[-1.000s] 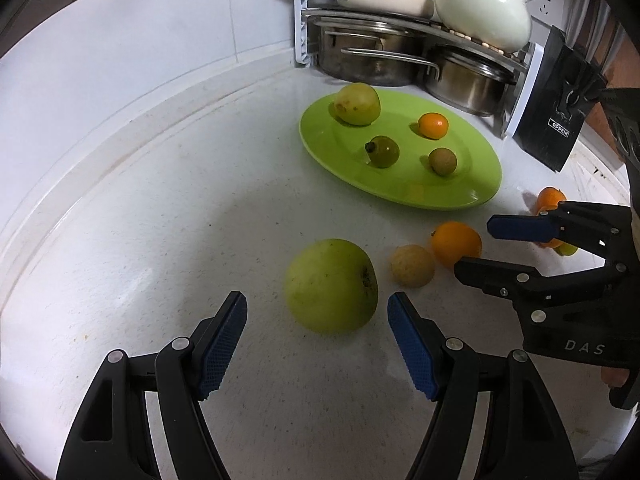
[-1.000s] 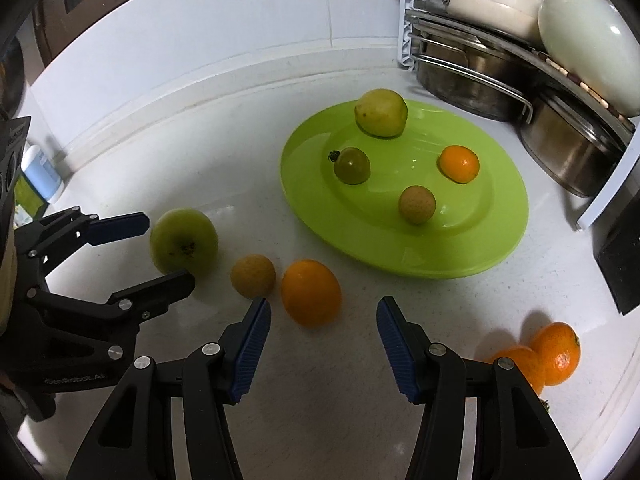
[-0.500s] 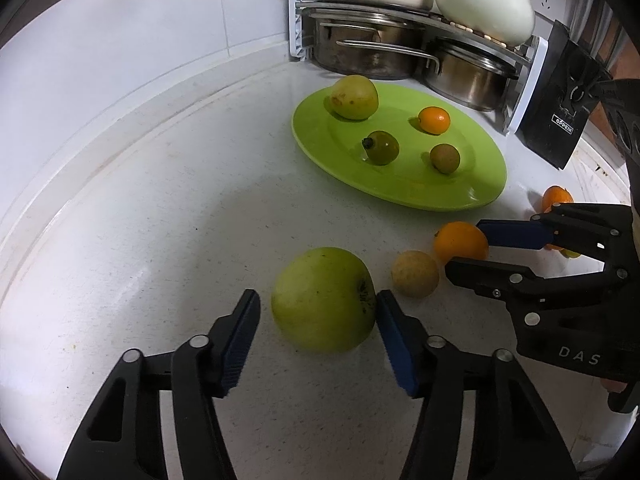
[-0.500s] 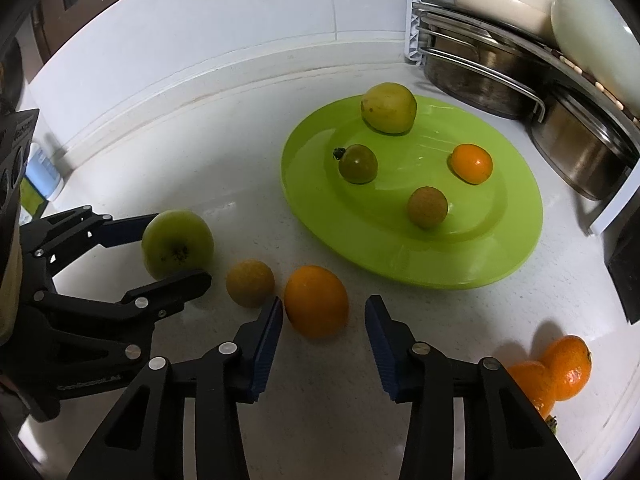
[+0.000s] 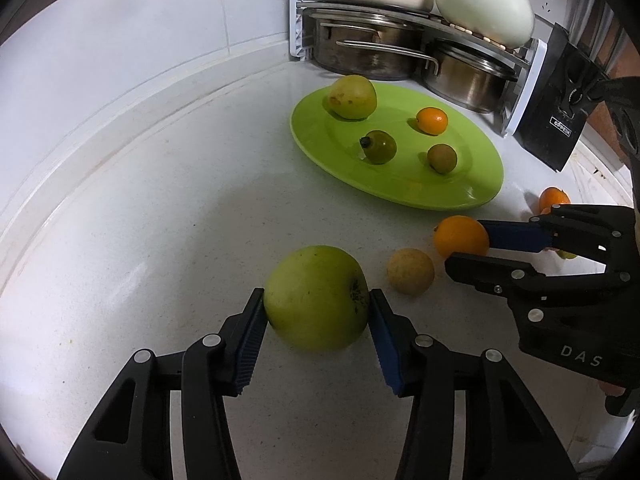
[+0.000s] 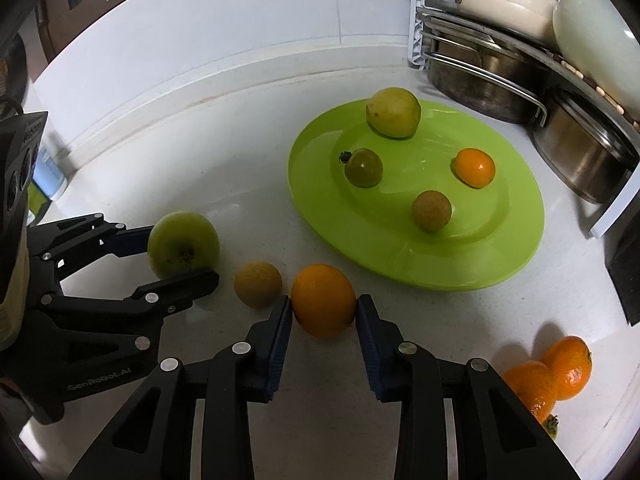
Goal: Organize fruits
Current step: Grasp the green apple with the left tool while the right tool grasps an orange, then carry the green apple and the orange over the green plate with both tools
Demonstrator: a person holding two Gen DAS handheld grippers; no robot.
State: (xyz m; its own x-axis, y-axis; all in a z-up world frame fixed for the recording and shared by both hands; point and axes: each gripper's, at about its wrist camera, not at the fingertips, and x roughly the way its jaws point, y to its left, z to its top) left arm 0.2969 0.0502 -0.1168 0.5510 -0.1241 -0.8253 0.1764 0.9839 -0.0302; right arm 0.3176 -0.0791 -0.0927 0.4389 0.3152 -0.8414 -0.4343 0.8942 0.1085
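Fruits: green apple point(image 5: 316, 298) sits on the bench point(image 5: 160, 220), where my left claw point(image 5: 316, 320) has just closed its pads onto both sides; my right claw point(image 6: 324, 322) has just closed on the orange point(image 6: 323, 299). Between them lies a small tan fruit point(image 6: 258, 283), near the green plate point(image 6: 520, 240)

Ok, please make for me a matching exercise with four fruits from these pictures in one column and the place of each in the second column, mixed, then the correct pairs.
Fruits:
1. large round green apple
2. big round orange
3. small dark green tomato
4. small tan round fruit

Places:
A. on the oval green plate
B. between the pads of the left tool
C. loose on the white counter, between apple and orange
D. between the pads of the right tool

Pairs: 1-B, 2-D, 3-A, 4-C
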